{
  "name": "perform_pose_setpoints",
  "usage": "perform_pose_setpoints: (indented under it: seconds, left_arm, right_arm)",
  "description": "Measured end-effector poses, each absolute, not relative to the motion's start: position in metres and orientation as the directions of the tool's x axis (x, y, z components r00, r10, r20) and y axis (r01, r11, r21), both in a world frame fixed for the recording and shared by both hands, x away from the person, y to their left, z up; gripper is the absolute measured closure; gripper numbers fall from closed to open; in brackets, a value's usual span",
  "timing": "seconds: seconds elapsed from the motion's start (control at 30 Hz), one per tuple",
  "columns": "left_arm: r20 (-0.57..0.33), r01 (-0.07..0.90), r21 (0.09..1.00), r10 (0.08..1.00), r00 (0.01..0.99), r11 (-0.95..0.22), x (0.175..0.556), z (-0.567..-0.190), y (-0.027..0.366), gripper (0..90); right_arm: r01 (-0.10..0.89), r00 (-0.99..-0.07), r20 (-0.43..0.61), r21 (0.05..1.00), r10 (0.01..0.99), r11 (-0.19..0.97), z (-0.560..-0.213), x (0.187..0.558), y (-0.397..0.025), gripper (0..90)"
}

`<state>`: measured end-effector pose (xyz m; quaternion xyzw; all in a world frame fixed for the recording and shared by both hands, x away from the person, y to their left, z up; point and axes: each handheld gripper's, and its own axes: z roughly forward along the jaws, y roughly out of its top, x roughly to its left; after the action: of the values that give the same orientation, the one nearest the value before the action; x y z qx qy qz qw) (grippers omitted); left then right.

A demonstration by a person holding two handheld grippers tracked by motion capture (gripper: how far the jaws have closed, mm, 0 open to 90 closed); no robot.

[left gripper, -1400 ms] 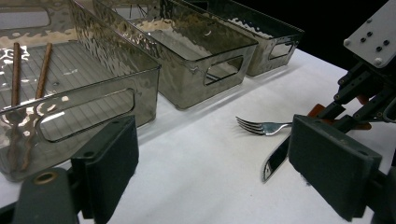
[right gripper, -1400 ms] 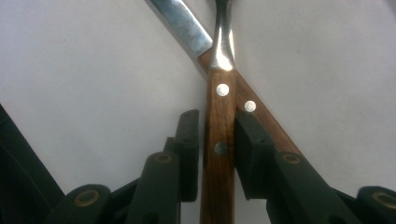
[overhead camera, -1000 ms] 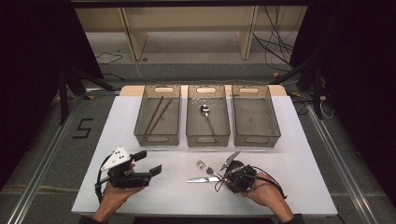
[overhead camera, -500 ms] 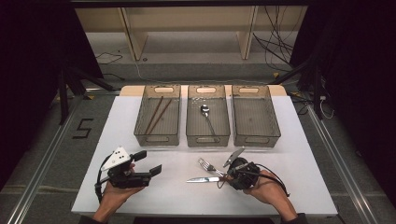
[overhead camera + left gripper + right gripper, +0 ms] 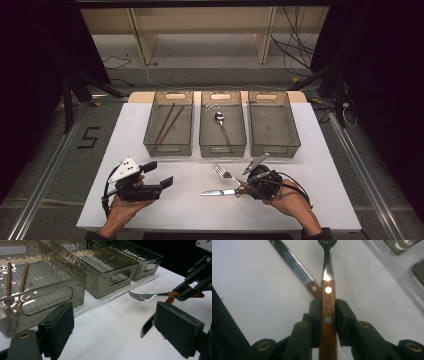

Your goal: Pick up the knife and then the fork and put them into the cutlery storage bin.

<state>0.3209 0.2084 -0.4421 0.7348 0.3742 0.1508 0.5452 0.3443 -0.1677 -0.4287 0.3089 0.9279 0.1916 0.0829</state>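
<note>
A fork [image 5: 223, 172] [image 5: 147, 296] with a wooden handle [image 5: 328, 315] is clamped in my right gripper [image 5: 248, 184] [image 5: 328, 322], which is shut on the handle near the table's front. The tines point toward the middle bin. Beside it lies a knife [image 5: 216, 192] [image 5: 294, 263] flat on the white table, its blade [image 5: 147, 325] pointing left. My left gripper [image 5: 156, 176] [image 5: 122, 332] hovers at the front left, open, with nothing between its jaws.
Three clear bins stand in a row at the back: the left bin [image 5: 150, 141] holds brown chopsticks [image 5: 165, 122], the middle bin [image 5: 202, 142] a spoon [image 5: 221, 124], the right bin [image 5: 296, 142] nothing. White table [image 5: 190, 210] in front.
The right gripper with the fork has shifted slightly right and toward the front. The left gripper has not moved.
</note>
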Motion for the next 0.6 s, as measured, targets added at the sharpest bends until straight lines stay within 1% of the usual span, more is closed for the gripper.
perform_pose_setpoints:
  seconds: [0.6]
  left_arm:
    - [-0.186, 0.381, 0.917, 0.715, 0.674, -0.121, 0.321, -0.442, 0.208, 15.8]
  right_arm:
    - [0.533, -0.776, -0.061, 0.470, 0.628, 0.704, -0.410, 0.350, -0.177, 76.7]
